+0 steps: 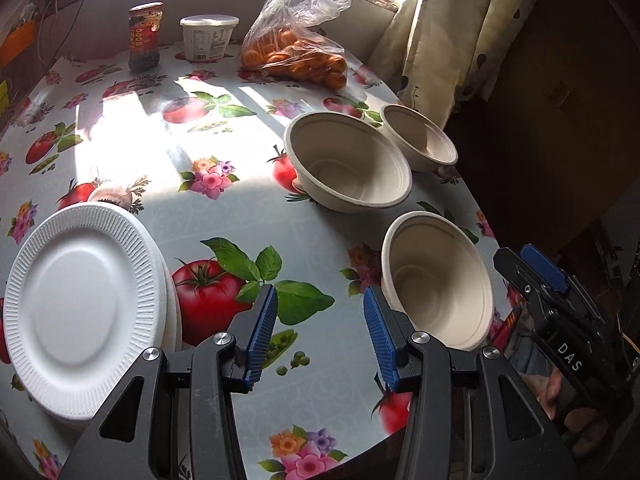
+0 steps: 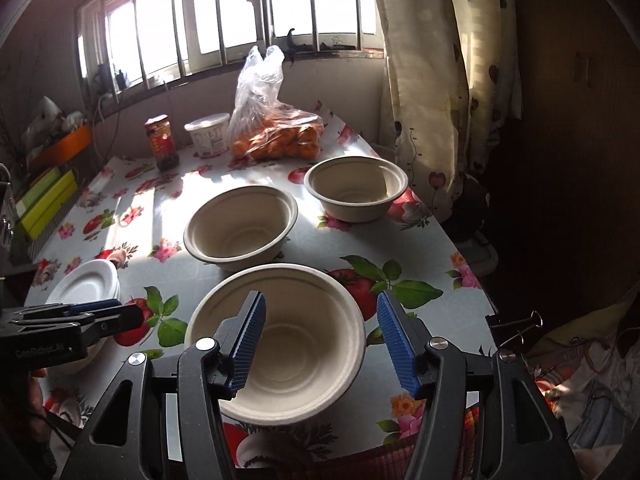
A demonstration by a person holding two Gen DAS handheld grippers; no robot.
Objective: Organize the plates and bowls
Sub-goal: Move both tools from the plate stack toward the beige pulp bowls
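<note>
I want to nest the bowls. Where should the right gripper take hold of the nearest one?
Grip the nearest bowl by its rim on the near right side, one finger inside and one outside the thin wall. It stands upright and mouth up, and looks too wide to span. The right gripper hangs open above it, so coming down from above probably suits.

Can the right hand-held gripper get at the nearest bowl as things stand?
Probably yes. The right hand-held gripper is open, right over the nearest bowl, one finger over the hollow, the other outside the rim. Nothing lies between; the middle bowl stands apart behind.
</note>
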